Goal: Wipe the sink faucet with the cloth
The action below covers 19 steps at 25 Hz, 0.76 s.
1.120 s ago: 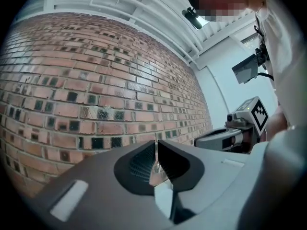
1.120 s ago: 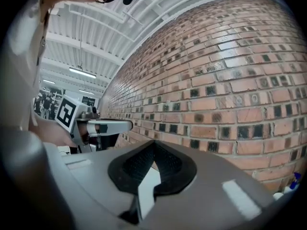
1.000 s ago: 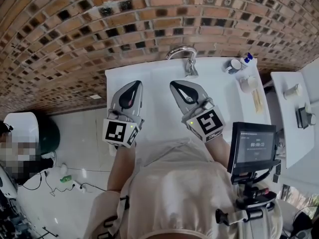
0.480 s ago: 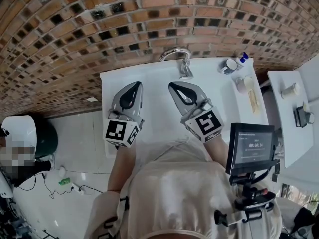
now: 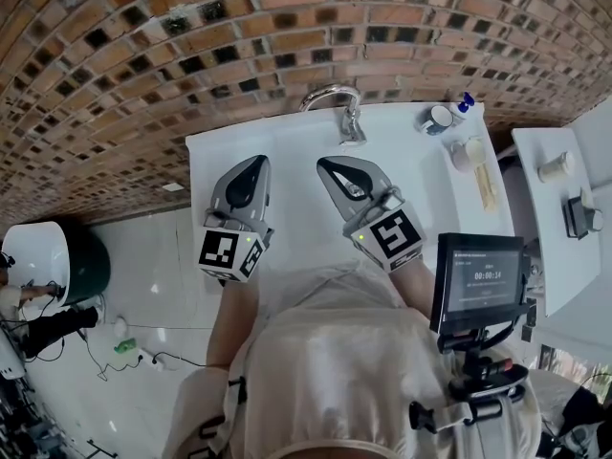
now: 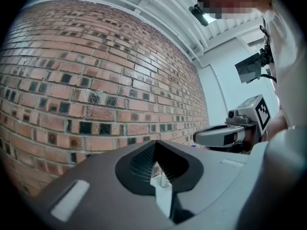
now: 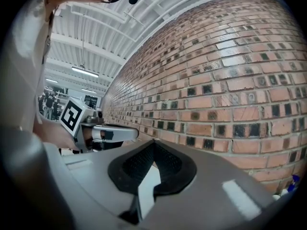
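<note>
"Chrome, is it, that curved sink faucet (image 5: 337, 111)? Where does it stand?"

"Chrome, yes. It stands at the rear edge of the white tabletop (image 5: 411, 180), hard against the red-brown brick wall (image 5: 191, 46). Its spout arches over toward the left."

"And the tongs?"

"Both pairs are pinched together at the tips, and neither holds anything. The left grey tongs (image 5: 255, 163) lie level over the tabletop, left of the faucet and well short of it. The right grey tongs (image 5: 326, 164) lie beside them, tips near the faucet's base but apart from it. Each gripper view shows its own tips meeting, with only the brick wall beyond them."

"What crowds the place?"

"Right of the faucet on the tabletop sits a round white cup (image 5: 439, 120), with a small blue-capped bottle (image 5: 465, 104) just beside it. Nearer the person are a second white pot (image 5: 469, 153) and a pale wooden stick (image 5: 489, 189) lying lengthwise. A separate white side table (image 5: 559, 256) further right carries a pale roll (image 5: 555, 170) and a dark device (image 5: 579, 216). A black screen on a stand (image 5: 480, 280) sits close by the person's right arm. On the pale tiled floor (image 5: 143, 285) to the left are a white rounded tub (image 5: 43, 256) and some loose cables (image 5: 96, 352)."
</note>
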### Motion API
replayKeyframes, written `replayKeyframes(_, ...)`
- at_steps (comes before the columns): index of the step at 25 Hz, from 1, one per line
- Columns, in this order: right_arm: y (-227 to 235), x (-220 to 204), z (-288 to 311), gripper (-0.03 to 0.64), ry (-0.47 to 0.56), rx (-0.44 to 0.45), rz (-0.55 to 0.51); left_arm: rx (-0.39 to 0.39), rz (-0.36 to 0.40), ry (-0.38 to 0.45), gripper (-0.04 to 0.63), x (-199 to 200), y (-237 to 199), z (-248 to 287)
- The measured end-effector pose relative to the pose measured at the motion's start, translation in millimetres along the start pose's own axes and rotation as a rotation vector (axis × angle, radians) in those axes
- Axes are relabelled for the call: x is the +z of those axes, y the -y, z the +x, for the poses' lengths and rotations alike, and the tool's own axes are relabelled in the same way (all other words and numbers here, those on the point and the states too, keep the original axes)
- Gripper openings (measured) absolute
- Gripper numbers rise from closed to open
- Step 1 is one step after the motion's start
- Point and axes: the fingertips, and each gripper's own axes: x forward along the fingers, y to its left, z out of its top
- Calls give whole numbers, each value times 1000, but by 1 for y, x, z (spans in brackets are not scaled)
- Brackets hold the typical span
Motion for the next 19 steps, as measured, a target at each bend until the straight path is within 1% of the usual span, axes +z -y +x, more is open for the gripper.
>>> replayKeyframes(13,4,0,3,-9,1,-2,-8,-19,-10,-9,3,-4,3,5)
replayKeyframes(19,10,-2,-3,-9,-1,-20,-11,-70,-20,-25,3,-11,16,17)
